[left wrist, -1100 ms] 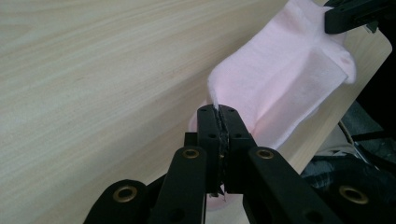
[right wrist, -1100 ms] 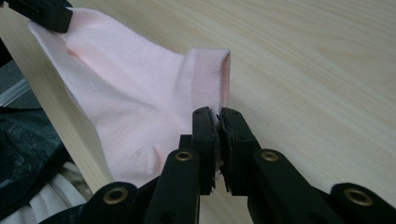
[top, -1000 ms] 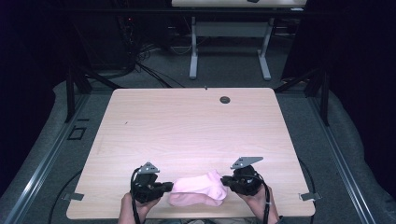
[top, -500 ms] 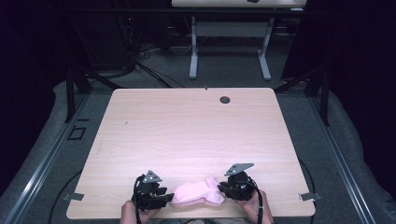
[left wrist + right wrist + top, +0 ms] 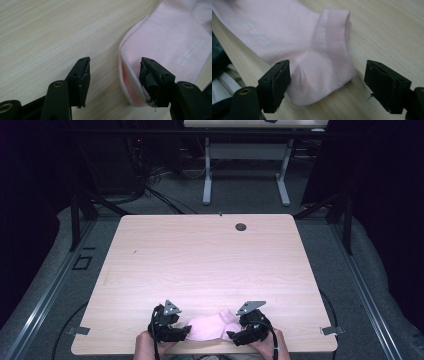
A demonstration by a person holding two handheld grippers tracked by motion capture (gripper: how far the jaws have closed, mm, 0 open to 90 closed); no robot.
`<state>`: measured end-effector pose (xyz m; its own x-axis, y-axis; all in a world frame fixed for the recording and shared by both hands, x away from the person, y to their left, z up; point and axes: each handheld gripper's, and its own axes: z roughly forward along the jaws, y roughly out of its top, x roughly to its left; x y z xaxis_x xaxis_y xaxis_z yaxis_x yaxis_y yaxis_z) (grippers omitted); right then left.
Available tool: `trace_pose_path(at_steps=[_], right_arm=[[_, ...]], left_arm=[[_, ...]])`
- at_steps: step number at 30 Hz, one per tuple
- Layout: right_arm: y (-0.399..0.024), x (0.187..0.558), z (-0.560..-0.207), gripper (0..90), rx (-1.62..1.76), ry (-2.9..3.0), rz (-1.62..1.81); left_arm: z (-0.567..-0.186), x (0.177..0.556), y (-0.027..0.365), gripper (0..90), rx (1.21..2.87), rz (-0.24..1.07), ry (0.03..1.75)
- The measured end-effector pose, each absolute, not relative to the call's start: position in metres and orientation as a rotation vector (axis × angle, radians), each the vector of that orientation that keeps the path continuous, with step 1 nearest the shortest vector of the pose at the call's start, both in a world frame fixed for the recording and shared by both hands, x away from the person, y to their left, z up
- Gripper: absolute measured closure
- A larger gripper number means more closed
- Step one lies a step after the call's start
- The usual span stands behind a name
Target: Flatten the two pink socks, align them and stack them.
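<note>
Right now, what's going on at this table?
A person at the near edge of the wooden table holds a claw in each hand, one at either end of a pink sock lying flat on it. The left claw is open, its jaws straddling one end's edge. The right claw is open too, jaws on either side of the ribbed cuff end. Neither has closed on the sock.
</note>
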<state>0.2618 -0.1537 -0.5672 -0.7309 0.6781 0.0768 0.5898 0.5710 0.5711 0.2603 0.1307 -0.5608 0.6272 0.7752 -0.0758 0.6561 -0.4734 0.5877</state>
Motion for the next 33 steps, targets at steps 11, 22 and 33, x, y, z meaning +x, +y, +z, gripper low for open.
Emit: trace_pose_path(at_steps=[11, 22, 33], right_arm=[[-0.155, 0.260, -0.572, 16.3, 1.046, 2.625, 0.823], [-0.168, 0.258, -0.562, 5.9, 1.088, 2.534, 0.986], [-0.229, 0.270, -0.549, 3.7, 1.276, 2.304, 1.038]], left_arm=[[-0.567, 0.263, 0.131, 38.0, 2.312, 0.366, 1.086], [-0.552, 0.261, 0.145, 20.3, 2.188, 0.379, 1.079], [-0.555, 0.278, 0.191, 10.7, 2.081, 0.463, 1.234]])
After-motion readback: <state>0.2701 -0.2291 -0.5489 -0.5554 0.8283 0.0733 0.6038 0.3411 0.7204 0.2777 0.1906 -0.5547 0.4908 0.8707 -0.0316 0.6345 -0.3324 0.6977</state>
